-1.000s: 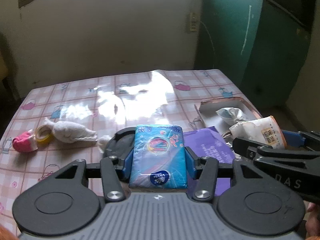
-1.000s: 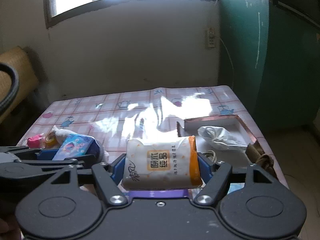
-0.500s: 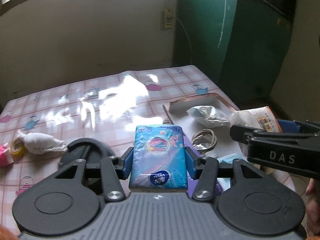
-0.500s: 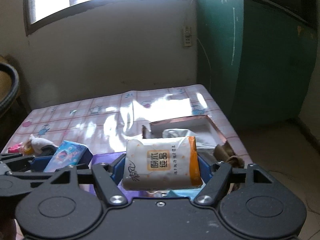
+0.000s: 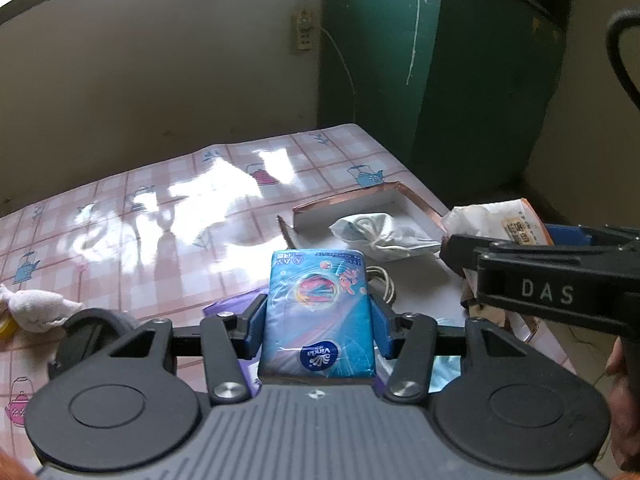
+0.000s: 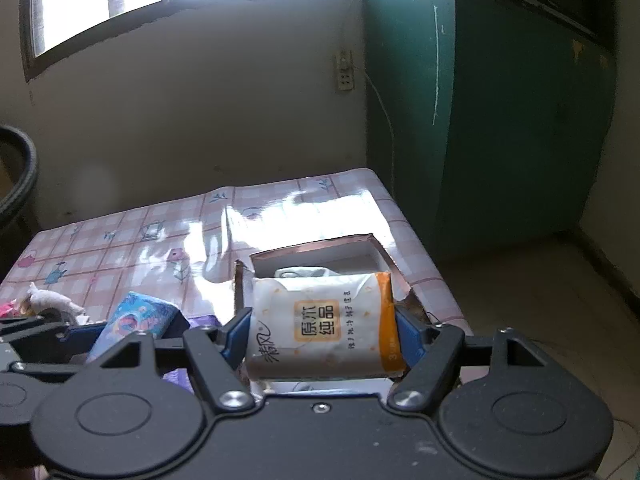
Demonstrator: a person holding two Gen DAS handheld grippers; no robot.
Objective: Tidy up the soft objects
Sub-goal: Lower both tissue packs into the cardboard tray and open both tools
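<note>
here, each hand-held gripper carries a tissue pack above the table's right end.
the left gripper (image 5: 318, 330) is clamped part-way closed on a glossy blue plastic tissue pack (image 5: 318, 312), the right gripper (image 6: 322, 334) spread wider and pinching a white-and-orange soft tissue pack (image 6: 322, 322) — both held over the pink checked tablecloth (image 5: 160, 216) near a shallow white box with copper rim (image 5: 404, 196) at the right edge, a white drawstring pouch (image 5: 376, 234) inside it — a white cloth toy (image 5: 36, 308) lies at the left edge.
</note>
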